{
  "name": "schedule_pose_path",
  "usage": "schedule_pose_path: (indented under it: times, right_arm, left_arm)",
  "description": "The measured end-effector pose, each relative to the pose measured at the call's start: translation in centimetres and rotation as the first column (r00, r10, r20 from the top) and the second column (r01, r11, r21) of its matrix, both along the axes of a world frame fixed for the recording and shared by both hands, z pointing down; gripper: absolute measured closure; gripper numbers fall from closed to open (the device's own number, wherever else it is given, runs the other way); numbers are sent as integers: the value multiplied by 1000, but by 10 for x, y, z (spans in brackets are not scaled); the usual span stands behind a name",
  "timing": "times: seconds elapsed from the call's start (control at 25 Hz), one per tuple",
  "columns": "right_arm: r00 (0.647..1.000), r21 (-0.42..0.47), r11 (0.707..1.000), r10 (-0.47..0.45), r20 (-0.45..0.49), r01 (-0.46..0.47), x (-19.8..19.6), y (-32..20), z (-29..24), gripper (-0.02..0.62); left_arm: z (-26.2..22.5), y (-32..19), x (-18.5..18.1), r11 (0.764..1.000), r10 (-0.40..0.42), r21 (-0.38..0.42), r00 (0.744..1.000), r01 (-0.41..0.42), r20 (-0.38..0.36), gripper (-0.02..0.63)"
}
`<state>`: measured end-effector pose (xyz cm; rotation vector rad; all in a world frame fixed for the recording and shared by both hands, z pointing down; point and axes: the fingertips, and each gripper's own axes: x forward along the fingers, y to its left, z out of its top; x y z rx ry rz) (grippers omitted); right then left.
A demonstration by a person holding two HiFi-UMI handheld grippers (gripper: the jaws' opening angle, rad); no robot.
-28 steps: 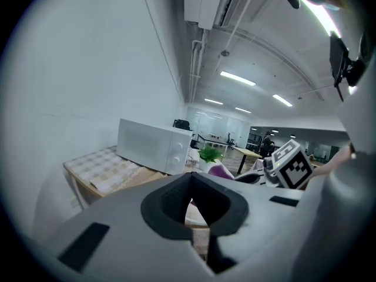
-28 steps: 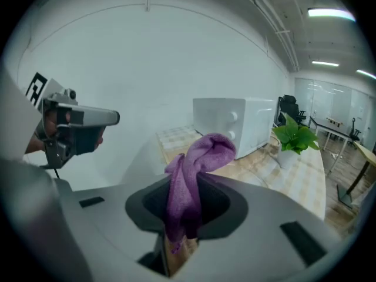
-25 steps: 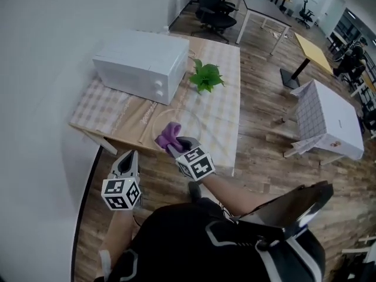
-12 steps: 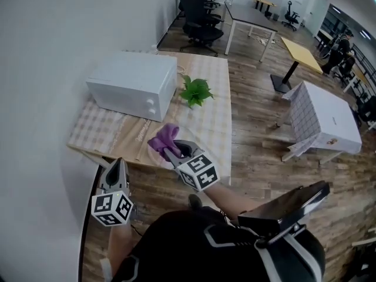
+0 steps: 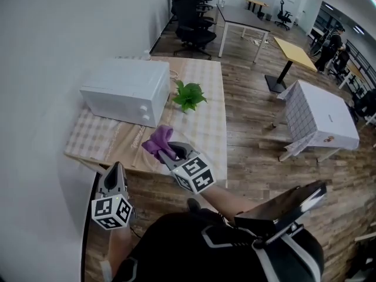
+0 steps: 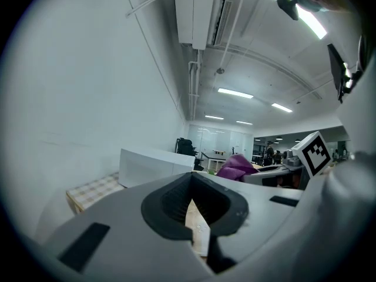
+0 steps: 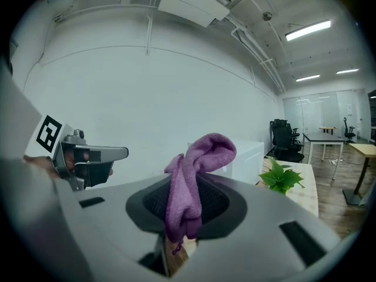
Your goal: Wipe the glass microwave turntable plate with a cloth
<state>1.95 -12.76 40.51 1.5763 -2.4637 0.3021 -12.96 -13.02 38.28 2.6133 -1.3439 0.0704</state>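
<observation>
Two grippers: right gripper (image 5: 171, 152) pinching one purple cloth (image 5: 158, 139) above one faintly seen glass turntable plate (image 5: 148, 155) at table's (image 5: 207, 119) near edge; left gripper (image 5: 115, 169), near-left, fingers pressed together on nothing. One microwave (image 5: 123, 91), one plant (image 5: 188, 96) farther.

One microwave (image 5: 126, 90), one green plant (image 5: 189, 96) and one purple cloth (image 5: 157, 141) are showing at one checkered desk (image 5: 208, 125). The person is holding two grippers: the left gripper (image 5: 114, 168) and the right gripper (image 5: 168, 152). Farther back, one yellow table (image 5: 296, 50) is standing.
</observation>
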Motion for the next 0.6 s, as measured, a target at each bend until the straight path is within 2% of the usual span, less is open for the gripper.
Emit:
schedule_pose_path:
  times: [0.6]
  right_arm:
    - [1000,-8,1000,-4,-18,4,5,-2,0,506]
  left_arm:
    - [-7,3,1,1000,0,20,1000,0,-8,604]
